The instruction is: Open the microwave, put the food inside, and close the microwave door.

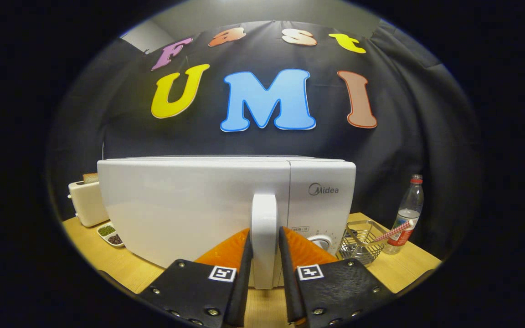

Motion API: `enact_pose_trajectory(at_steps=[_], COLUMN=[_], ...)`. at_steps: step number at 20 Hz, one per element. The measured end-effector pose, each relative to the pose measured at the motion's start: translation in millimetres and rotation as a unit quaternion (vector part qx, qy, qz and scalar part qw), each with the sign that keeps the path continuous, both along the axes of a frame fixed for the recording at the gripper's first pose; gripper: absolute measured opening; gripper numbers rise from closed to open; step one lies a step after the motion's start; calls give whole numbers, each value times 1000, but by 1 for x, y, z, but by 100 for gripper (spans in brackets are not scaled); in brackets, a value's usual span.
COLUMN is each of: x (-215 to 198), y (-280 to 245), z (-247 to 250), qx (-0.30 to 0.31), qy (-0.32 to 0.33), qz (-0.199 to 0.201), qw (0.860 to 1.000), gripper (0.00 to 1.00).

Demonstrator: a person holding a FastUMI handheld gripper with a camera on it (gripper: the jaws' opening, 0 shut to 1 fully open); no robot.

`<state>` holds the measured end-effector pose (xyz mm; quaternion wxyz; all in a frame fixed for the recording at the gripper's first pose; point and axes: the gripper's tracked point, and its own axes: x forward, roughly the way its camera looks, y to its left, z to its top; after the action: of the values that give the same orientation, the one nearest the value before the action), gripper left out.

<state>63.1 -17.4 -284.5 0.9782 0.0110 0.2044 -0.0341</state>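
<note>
Tool (265, 255) grips microwave (226, 205) handle (264, 237); basket (360, 241), bottle (407, 214) nr.

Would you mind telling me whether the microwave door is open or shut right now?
Shut: the door lies flush with the microwave front, its handle between the gripper fingers.

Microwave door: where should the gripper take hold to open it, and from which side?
Grip the upright white handle at the door's right edge, beside the control panel, coming straight from the front. It stands proud of the flat door, a narrow vertical bar that fits between fingers. The gripper already straddles it, seemingly pressing both sides.
</note>
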Motion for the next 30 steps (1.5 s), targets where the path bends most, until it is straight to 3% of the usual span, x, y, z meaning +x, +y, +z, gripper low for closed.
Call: enact_pose_trajectory(at_steps=[3, 8, 9, 12, 15, 22, 30], x=[-2, -7, -6, -7, -35, -125, -198], y=[2, 3, 3, 4, 10, 62, 144], z=[1, 3, 3, 2, 12, 41, 66], qx=[-1, 12, 12, 27, 5, 35, 70], qy=[6, 10, 9, 14, 4, 2, -23], qz=[-4, 8, 9, 12, 20, 87, 129], qw=[1000, 1000, 1000, 999, 1000, 996, 989], gripper=[20, 20, 13, 13, 13, 13, 13])
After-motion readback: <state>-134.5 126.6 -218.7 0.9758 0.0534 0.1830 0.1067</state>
